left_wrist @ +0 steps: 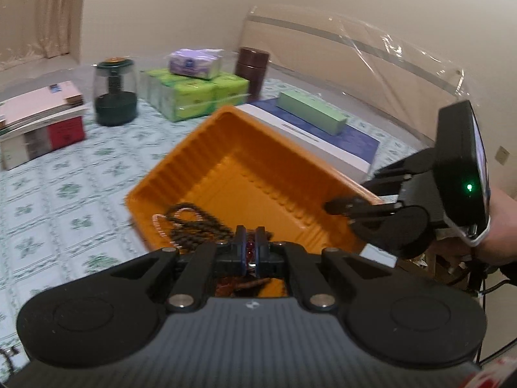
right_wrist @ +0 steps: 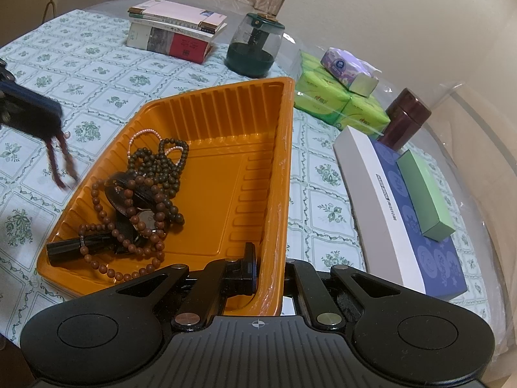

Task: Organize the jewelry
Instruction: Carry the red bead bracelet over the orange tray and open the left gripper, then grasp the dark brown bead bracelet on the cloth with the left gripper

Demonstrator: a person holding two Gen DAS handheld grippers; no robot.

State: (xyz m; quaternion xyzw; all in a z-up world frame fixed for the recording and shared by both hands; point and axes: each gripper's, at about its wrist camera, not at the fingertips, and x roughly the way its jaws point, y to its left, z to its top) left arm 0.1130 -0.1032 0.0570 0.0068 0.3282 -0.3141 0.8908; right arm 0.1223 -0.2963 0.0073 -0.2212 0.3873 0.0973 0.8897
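Note:
An orange plastic tray [right_wrist: 258, 161] rests on the tablecloth and holds dark bead strands [right_wrist: 155, 168], a brown bead strand [right_wrist: 106, 223], a thin pearl chain [right_wrist: 145, 134] and a black watch [right_wrist: 142, 216]. My right gripper [right_wrist: 269, 268] is shut on the tray's near right wall, one finger inside and one outside. My left gripper [left_wrist: 251, 252] is shut on a red bead bracelet [left_wrist: 250, 247] and holds it over the tray's [left_wrist: 245, 174] near left corner. In the right wrist view the left gripper [right_wrist: 32, 113] is at far left, with the bracelet [right_wrist: 61, 165] dangling blurred.
Beyond the tray stand a stack of books [right_wrist: 174, 29], a dark green jar [right_wrist: 255, 45], green tissue packs [right_wrist: 339, 100] with a purple pack on top, a brown canister [right_wrist: 407, 119], and a white-and-blue box [right_wrist: 404, 213] carrying a green box [right_wrist: 426, 197].

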